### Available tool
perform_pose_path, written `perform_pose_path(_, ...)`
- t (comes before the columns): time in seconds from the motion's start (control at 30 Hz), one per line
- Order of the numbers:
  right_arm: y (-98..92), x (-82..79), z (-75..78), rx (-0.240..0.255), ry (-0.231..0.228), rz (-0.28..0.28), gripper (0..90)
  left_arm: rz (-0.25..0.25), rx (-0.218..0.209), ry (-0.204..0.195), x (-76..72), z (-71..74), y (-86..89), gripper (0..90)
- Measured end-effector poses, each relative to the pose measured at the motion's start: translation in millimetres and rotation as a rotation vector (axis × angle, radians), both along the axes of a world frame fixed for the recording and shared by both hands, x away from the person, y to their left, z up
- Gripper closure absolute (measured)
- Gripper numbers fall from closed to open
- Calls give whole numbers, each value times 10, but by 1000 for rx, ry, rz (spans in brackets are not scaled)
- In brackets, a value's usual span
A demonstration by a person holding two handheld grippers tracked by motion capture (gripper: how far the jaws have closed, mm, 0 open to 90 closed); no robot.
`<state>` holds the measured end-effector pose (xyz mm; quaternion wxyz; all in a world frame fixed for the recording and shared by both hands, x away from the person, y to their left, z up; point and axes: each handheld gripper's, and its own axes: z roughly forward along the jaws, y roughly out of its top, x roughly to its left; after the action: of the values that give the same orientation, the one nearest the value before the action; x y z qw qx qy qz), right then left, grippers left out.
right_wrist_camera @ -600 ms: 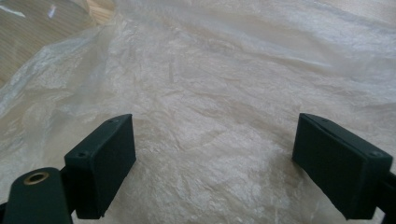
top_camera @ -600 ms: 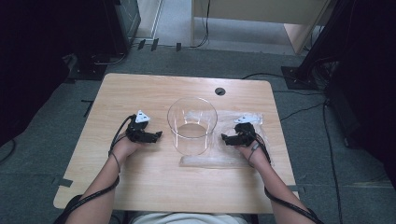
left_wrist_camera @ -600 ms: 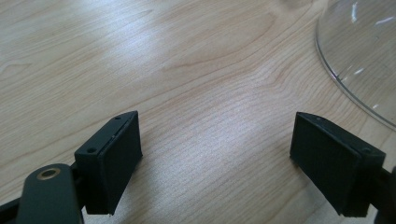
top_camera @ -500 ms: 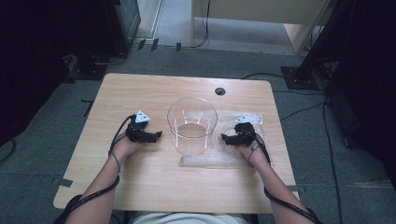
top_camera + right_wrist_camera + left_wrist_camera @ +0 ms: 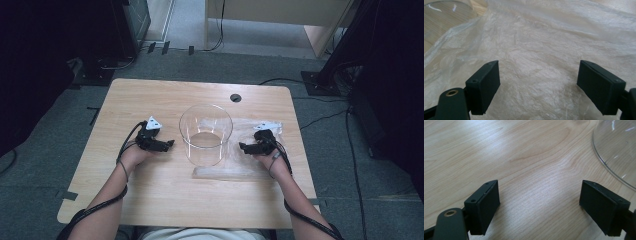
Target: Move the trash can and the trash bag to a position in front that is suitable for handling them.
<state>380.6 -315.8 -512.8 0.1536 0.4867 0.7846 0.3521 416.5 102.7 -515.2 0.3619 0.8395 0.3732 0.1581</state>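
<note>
A clear round container (image 5: 205,134) stands upright in the middle of the wooden table (image 5: 150,95). A crumpled clear plastic bag (image 5: 250,165) lies flat to its right, reaching under my right hand. My left gripper (image 5: 170,144) rests low on the table just left of the container, jaws open, with bare wood between them (image 5: 539,200); the container's curved wall (image 5: 616,152) shows at the upper right of the left gripper view. My right gripper (image 5: 243,147) sits over the bag, pointing toward the container, jaws open over the wrinkled plastic bag (image 5: 539,62).
A small dark cable hole (image 5: 235,98) sits near the table's far edge. Dark equipment and cables (image 5: 300,82) lie on the floor around the table. A wooden furniture piece (image 5: 270,20) stands beyond the far side.
</note>
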Motion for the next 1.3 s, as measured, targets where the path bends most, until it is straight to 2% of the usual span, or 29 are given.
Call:
perform_pose_path(0.1, -16, -19, 38, 19, -9, 2, 208, 8, -30, 16, 0, 37, -9, 159)
perform_pose_path(0.2, -21, -33, 60, 25, -10, 7, 209, 2, -71, -1, -4, 98, -42, 159)
perform_pose_path(0.43, -26, -66, 99, 38, -20, 20, 231, -15, -97, -17, -30, 158, -128, 159)
perform_pose_path(0.77, 82, -122, 147, 64, -39, 79, 229, -39, -70, -24, -76, 191, -186, 159)
perform_pose_path(0.83, 119, -138, 160, 62, -44, 97, 227, -18, -64, 2, -69, 205, -175, 158)
perform_pose_path(1.0, 165, -155, 174, 71, -51, 121, 222, -7, -67, 10, -68, 214, -155, 158)
perform_pose_path(1.07, 192, -160, 171, 81, -38, 135, 223, 2, -68, 8, -67, 216, -143, 158)
perform_pose_path(1.1, 202, -159, 168, 79, -33, 148, 223, 8, -72, 8, -68, 217, -134, 158)
perform_pose_path(1.13, 225, -159, 164, 77, -27, 160, 222, 43, -93, 14, -63, 228, -118, 159)
perform_pose_path(1.23, 265, -168, 165, 74, -35, 175, 215, 50, -105, 21, -55, 247, -101, 158)
perform_pose_path(1.3, 297, -174, 158, 63, -46, 190, 207, 62, -97, 33, -47, 251, -92, 158)
